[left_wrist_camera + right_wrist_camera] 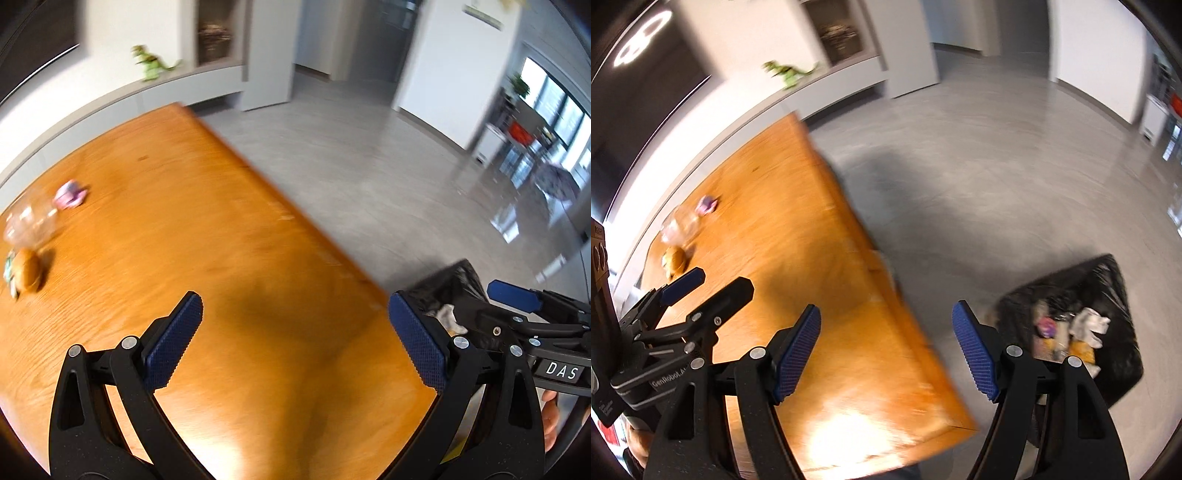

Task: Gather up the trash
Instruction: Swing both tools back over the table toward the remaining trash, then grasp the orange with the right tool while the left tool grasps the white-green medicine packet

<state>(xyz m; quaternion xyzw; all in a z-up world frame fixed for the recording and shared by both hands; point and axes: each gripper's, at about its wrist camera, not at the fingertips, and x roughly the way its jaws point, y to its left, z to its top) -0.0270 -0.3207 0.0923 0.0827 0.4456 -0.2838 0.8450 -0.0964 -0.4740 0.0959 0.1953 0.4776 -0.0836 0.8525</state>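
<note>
- The left gripper (295,339) hangs over the wooden table (221,236) with its jaws spread wide and nothing between the blue pads.
- The right gripper (886,350) is also well apart and empty, poised above the table's edge.
- The trash bin (1108,291), lined with a black bag, stands on the grey floor (979,177) just beside the table; crumpled paper and wrappers (1071,332) lie inside it.
- Far across the tabletop lie a bun-like brown item (26,269), a clear plastic container (31,221) and a pink scrap (70,194), all blurred.
- A green toy dinosaur (151,62) stands on the ledge beyond.
</note>
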